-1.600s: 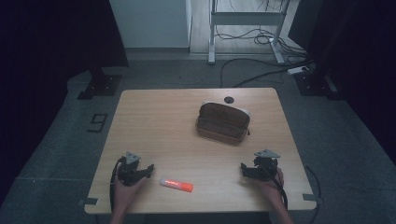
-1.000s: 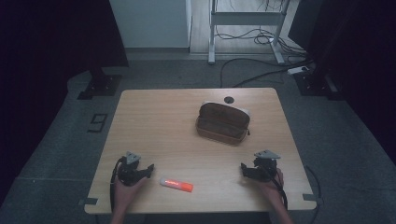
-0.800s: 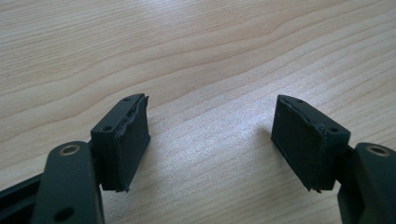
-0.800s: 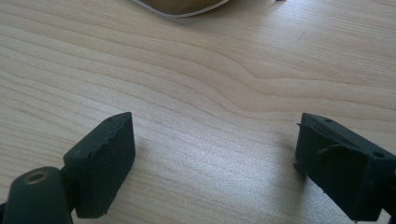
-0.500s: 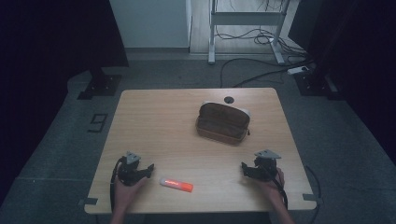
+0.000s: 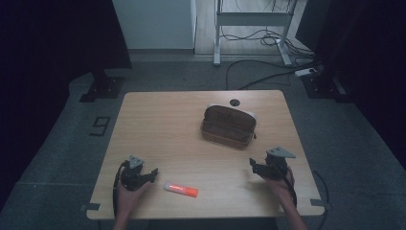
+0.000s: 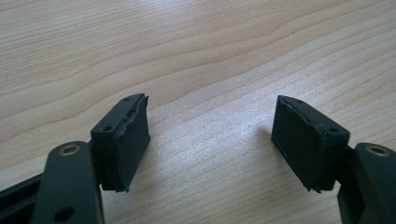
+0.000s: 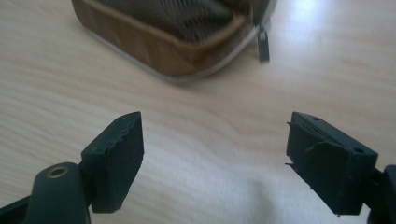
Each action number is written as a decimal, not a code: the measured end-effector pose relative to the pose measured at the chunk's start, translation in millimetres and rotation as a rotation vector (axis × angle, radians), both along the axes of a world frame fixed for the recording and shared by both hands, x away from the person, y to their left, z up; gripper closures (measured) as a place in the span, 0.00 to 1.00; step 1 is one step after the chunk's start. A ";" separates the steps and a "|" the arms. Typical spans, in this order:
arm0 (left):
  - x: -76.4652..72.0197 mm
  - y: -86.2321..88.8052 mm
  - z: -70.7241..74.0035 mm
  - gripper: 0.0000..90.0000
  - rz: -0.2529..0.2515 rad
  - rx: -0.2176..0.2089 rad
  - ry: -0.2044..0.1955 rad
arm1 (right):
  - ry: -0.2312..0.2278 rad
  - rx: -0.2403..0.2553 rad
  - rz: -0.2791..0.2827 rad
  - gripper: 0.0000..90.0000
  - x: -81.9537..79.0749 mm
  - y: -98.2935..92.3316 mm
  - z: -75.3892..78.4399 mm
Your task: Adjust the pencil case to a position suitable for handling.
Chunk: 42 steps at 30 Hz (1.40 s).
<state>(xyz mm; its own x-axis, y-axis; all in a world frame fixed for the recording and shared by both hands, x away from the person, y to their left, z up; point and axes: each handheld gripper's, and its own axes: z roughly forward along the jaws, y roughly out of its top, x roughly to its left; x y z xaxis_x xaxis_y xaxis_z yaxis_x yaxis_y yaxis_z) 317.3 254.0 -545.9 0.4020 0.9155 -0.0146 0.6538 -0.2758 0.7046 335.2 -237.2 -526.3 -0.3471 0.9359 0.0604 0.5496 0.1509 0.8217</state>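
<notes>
Left gripper (image 6: pixel 152 172) rests low at the near left of the wooden table (image 6: pixel 163 124), held by the person's left hand (image 6: pixel 129 189). Jaws stand wide apart; in the left gripper view only bare wood grain lies between them, nothing gripped.

Right gripper (image 6: pixel 253 165) sits at the near right, held by the right hand (image 6: pixel 280 184). Jaws apart with nothing between them; they have just been closing slightly, but a wide gap remains. In the right gripper view the pads (image 8: pixel 116 158) frame bare tabletop, and beyond them lies the brown pouch (image 8: pixel 177 32), its zip pull (image 8: pixel 263 44) hanging at the corner on the right of that view.

An orange-and-white marker pen (image 6: pixel 181 189) lies flat on the table just beside the left gripper, towards the middle, near the front edge and touching neither gripper.

The brown pouch (image 6: pixel 228 125), a zipped case lying open, sits right of the table's centre, well apart from the pen, nearer to the right gripper than to the left. Behind it a round cable hole (image 6: pixel 234 102) is set in the tabletop.
</notes>
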 end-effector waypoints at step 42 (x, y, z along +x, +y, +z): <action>0.0 -0.2 0.0 0.30 0.000 0.003 0.000 | -0.108 0.002 0.060 0.28 70.7 13.3 66.6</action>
